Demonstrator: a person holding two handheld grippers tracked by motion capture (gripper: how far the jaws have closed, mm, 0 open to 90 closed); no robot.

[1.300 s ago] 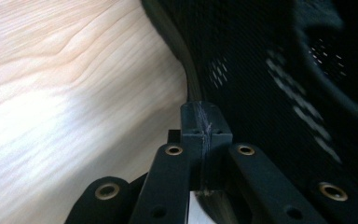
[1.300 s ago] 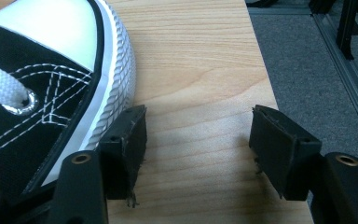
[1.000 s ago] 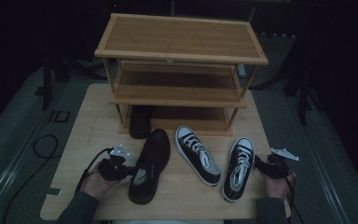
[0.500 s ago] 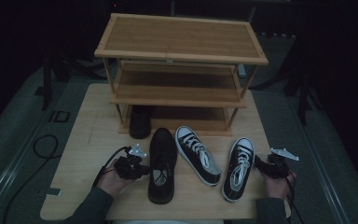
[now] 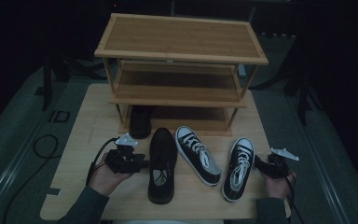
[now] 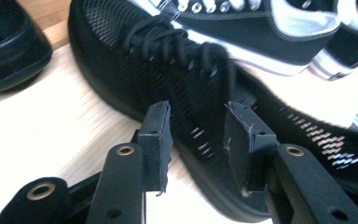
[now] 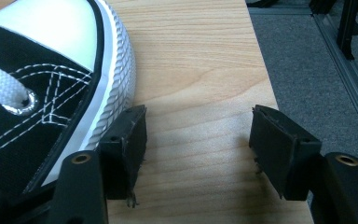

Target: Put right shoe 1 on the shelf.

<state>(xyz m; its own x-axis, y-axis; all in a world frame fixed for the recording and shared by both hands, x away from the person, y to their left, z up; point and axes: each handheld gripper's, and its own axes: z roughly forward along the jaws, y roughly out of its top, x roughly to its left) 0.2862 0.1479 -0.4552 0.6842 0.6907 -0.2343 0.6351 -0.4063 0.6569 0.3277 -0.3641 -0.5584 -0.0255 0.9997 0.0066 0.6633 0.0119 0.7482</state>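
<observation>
Partly hidden under shelf: second black shoe.

Left tongs held low in the left hand, jaws just been opening, nothing pinched. Right tongs level in the right hand, jaws apart; forearms seemingly relaxed, hard to judge in the dark.

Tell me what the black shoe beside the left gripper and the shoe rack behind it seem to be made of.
The black shoe: its upper looks like matte woven mesh, judging by the fine perforated weave in the left gripper view, with black cord laces; the sole is probably rubber. The shoe rack: likely bamboo or light wood, with a visible grain, slatted shelves and a smooth satin finish.
</observation>
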